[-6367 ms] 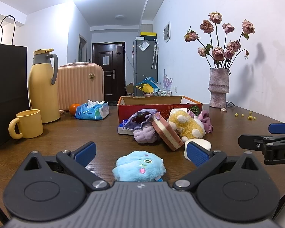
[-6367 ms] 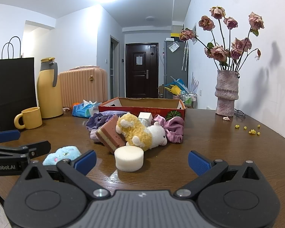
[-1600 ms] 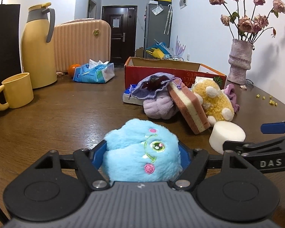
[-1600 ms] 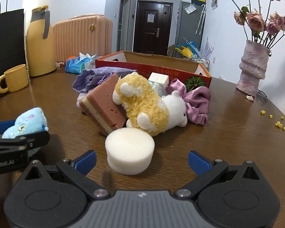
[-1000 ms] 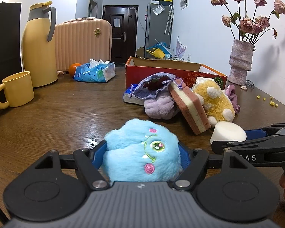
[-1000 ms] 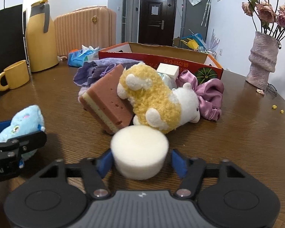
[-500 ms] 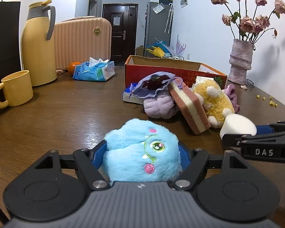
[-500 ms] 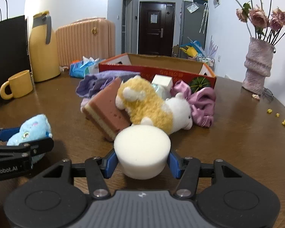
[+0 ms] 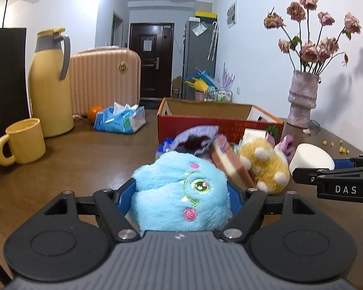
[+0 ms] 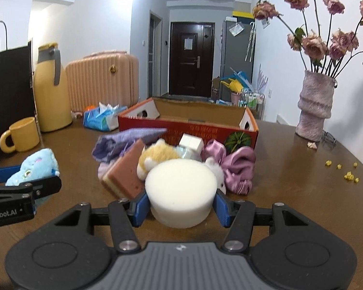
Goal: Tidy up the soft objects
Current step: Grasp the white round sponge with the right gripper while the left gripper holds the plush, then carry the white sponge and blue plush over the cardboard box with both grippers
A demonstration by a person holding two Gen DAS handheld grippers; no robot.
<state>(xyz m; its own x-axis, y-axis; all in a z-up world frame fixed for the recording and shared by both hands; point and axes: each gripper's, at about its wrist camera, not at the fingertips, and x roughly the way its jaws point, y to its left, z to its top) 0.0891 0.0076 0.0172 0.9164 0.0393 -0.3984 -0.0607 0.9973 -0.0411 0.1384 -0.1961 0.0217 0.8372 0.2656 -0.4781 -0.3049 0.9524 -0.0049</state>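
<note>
Both tongs are clenched on soft things and held above the table [image 10: 290, 169]; the left gripper [image 9: 179, 193] squeezes a blue plush toy [image 9: 181, 193] between its blue pads, and the right gripper [image 10: 180, 204] squeezes a white foam puck [image 10: 181, 188] the same way. From the right wrist, the left gripper and its toy show at 9 o'clock; from the left wrist, the right gripper and puck show at 3 o'clock. Just past both, at 12 o'clock, a heap lies on the wood: a purple pouch [image 10: 125, 142], a brown layered sponge [image 10: 125, 171], a yellow and white plush [image 9: 263, 162], a pink satin scrunchie [image 10: 237, 166], a small white block [image 10: 190, 143]. Behind the heap stands an open red cardboard box [image 10: 188, 123]; what shows of its inside is bare cardboard, its floor hidden. At 9 o'clock sits a yellow mug [image 9: 21, 141], its inside unseen; at 2 o'clock a vase [image 10: 314, 106] holds dried roses [image 10: 326, 38].
</note>
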